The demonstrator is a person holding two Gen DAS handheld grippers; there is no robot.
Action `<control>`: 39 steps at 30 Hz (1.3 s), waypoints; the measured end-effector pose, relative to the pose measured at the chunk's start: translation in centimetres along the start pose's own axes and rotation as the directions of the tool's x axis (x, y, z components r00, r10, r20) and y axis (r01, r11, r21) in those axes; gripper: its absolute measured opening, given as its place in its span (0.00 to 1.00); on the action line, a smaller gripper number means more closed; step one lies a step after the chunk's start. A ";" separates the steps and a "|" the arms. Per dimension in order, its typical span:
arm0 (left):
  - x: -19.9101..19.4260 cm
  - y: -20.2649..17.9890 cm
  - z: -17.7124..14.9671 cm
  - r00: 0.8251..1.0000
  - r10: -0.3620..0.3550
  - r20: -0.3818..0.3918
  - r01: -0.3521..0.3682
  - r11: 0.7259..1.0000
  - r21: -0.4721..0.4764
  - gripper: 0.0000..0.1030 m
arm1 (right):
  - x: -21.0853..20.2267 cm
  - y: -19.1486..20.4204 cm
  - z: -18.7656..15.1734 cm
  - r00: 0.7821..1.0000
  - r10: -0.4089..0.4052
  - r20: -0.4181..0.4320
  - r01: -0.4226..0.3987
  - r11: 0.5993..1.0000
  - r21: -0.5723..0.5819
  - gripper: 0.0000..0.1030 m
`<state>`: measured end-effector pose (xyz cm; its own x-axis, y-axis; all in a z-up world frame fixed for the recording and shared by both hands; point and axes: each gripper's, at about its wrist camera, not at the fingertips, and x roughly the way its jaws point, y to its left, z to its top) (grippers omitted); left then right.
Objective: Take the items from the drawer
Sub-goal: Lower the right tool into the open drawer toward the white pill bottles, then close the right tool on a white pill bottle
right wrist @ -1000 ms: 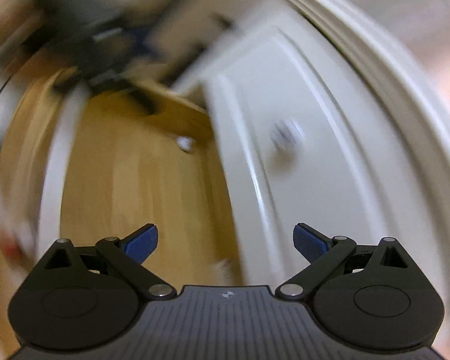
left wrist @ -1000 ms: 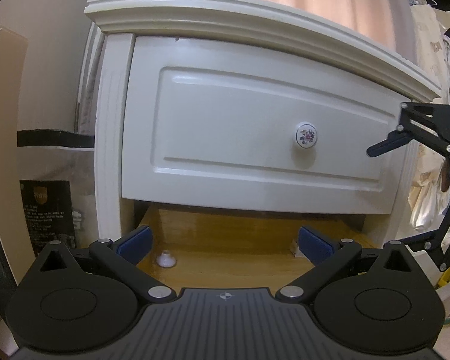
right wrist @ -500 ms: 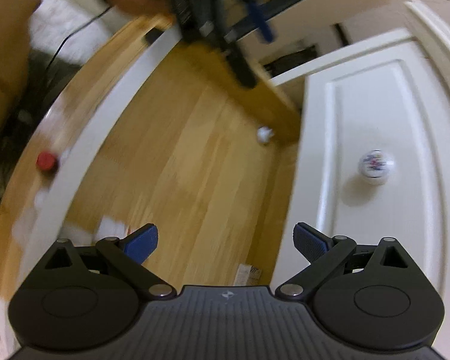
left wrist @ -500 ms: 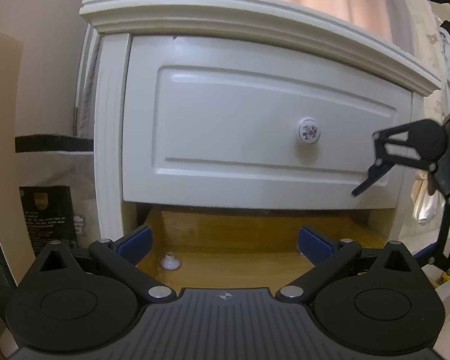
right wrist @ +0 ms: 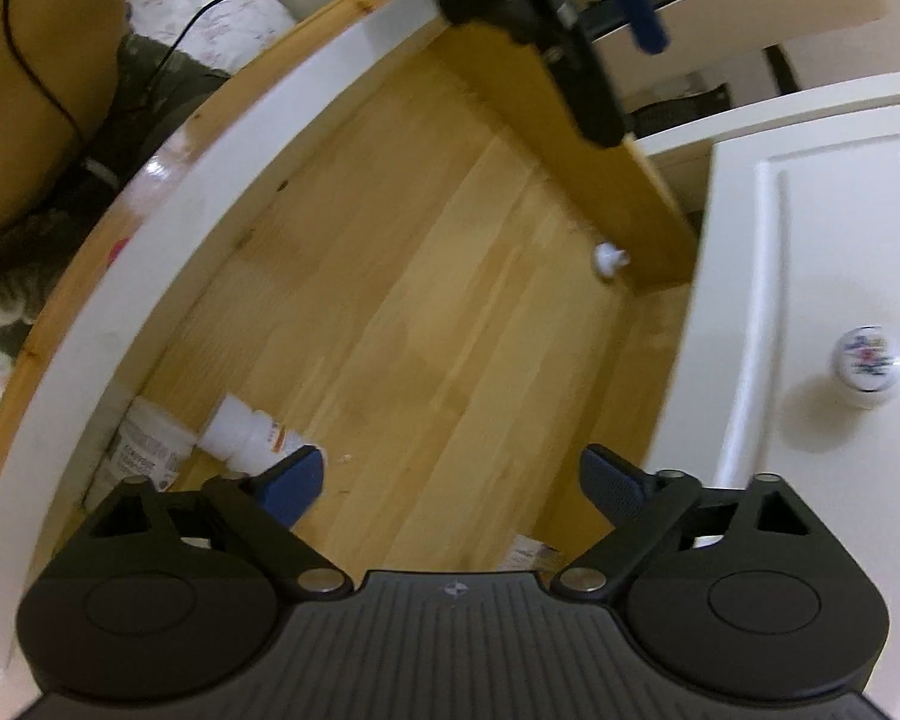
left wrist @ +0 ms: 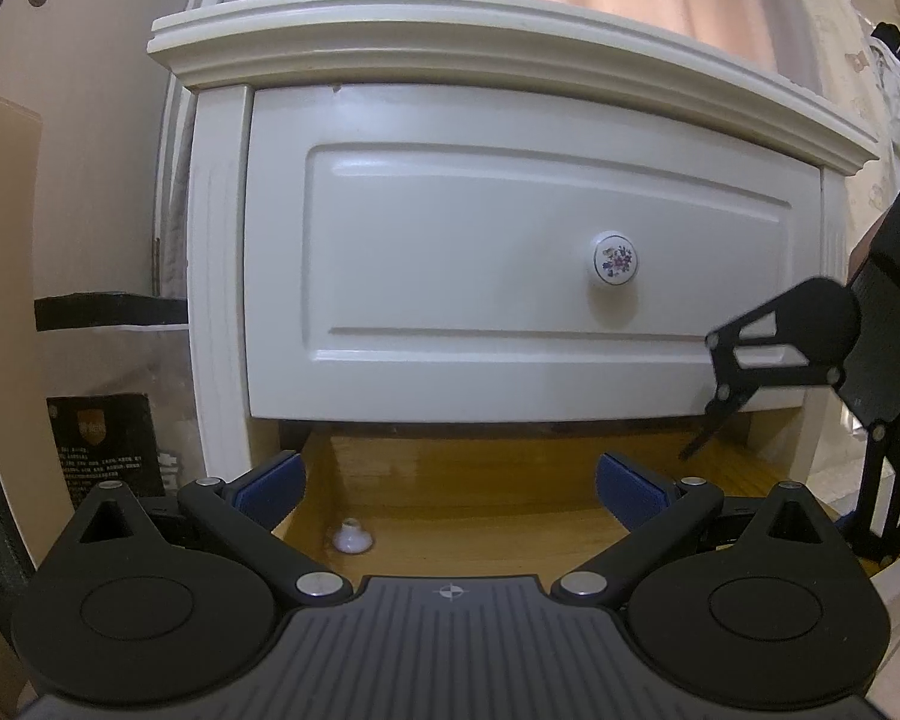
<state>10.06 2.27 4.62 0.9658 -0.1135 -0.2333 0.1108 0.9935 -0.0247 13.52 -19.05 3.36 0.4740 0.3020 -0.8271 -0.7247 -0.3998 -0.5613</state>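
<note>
A lower drawer with a wooden floor (right wrist: 402,324) stands pulled out under a shut white upper drawer (left wrist: 450,276) with a flowered knob (left wrist: 613,258). My right gripper (right wrist: 450,483) is open and empty, hanging over the open drawer. Just beyond its left fingertip lies a white bottle (right wrist: 243,429) beside a printed packet (right wrist: 144,447) in the drawer's near corner. A small white knob-like piece (right wrist: 607,258) sits at the far corner; it also shows in the left wrist view (left wrist: 349,537). My left gripper (left wrist: 450,483) is open and empty above the drawer's front.
The drawer's white front rail (right wrist: 168,252) curves along the left of the right wrist view. A paper scrap (right wrist: 528,552) lies near my right fingertip. A black-labelled box (left wrist: 99,450) stands left of the cabinet. The right gripper's linkage (left wrist: 810,348) shows at the right edge.
My right gripper has swung from a blurred sideways view to look down into the open drawer, moving closer to the bottle. My left gripper has pulled back slightly.
</note>
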 end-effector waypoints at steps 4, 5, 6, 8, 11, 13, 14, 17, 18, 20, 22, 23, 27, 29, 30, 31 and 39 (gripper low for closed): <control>0.0 -0.2 -0.1 1.000 0.005 0.005 -0.005 1.000 0.011 1.00 | 0.8 0.2 -0.1 1.000 0.023 0.017 -0.023 1.000 0.011 0.90; 0.0 -0.2 -0.1 1.000 0.006 0.006 -0.006 1.000 0.014 1.00 | 1.1 0.4 -0.1 0.999 0.026 0.018 -0.026 1.000 0.014 0.90; -0.1 -0.2 -0.1 1.000 0.007 0.009 -0.007 1.000 0.016 1.00 | 1.3 0.5 -0.2 0.999 0.030 0.018 -0.031 0.999 0.016 0.90; -0.1 -0.2 -0.2 1.000 0.010 0.015 -0.010 1.000 0.022 1.00 | 1.7 0.8 -0.3 0.999 0.042 0.015 -0.042 0.999 0.019 0.90; -0.2 -0.4 -0.3 1.000 0.017 0.024 -0.018 0.999 0.030 1.00 | 2.2 1.1 -0.4 0.998 0.064 0.016 -0.065 0.998 0.026 0.90; -0.1 -0.3 -0.3 0.999 0.018 0.028 -0.019 0.999 0.032 1.00 | 2.5 1.3 -0.4 0.997 0.077 0.021 -0.078 0.997 0.022 0.90; -0.1 -0.3 -0.3 0.999 0.018 0.029 -0.019 0.999 0.032 1.00 | 2.7 1.3 -0.4 0.997 0.080 0.023 -0.081 0.997 0.018 0.90; -0.2 -0.2 -0.3 0.999 0.017 0.032 -0.018 0.999 0.031 1.00 | 3.0 1.1 -0.3 0.995 0.092 0.037 -0.093 0.995 0.022 0.83; -0.2 -0.2 -0.3 0.999 0.016 0.032 -0.017 0.999 0.031 1.00 | 3.1 1.0 -0.2 0.994 0.101 0.040 -0.102 0.995 0.023 0.75; -0.2 -0.2 -0.4 0.999 0.015 0.032 -0.016 0.999 0.032 1.00 | 3.2 0.9 -0.2 0.994 0.107 0.037 -0.108 0.994 0.018 0.70; -0.2 -0.2 -0.4 0.999 0.014 0.033 -0.015 0.999 0.034 1.00 | 3.3 0.8 -0.2 0.994 0.108 0.030 -0.109 0.994 0.012 0.70; -0.2 -0.2 -0.4 0.999 0.013 0.034 -0.015 0.999 0.035 1.00 | 3.4 0.8 -0.2 0.994 0.109 0.027 -0.109 0.994 0.008 0.70; -0.2 -0.1 -0.4 0.999 0.010 0.041 -0.011 0.999 0.031 1.00 | 3.6 0.8 -0.2 0.994 0.112 0.013 -0.112 0.994 -0.005 0.70; -0.3 -0.1 -0.5 0.999 0.008 0.045 -0.010 1.000 0.029 1.00 | 3.5 0.7 -0.2 0.994 0.112 0.008 -0.112 0.994 -0.006 0.70; -0.3 -0.1 -0.5 0.999 0.008 0.048 -0.009 1.000 0.029 1.00 | 3.6 0.7 -0.2 0.993 0.121 0.005 -0.121 0.993 -0.006 0.70; -0.3 -0.1 -0.5 0.999 0.008 0.050 -0.009 1.000 0.030 1.00 | 3.7 0.8 -0.2 0.992 0.130 0.002 -0.130 0.992 -0.007 0.70; -0.4 0.0 -0.6 0.999 0.006 0.050 -0.007 1.000 0.015 1.00 | 4.3 1.1 0.0 0.980 0.200 -0.022 -0.200 0.980 -0.011 0.70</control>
<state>9.56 2.28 4.16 0.9769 -0.1076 -0.1845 0.1078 0.9941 -0.0086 14.76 -18.23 -0.87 0.3302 0.1970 -0.9231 -0.7993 -0.4618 -0.3845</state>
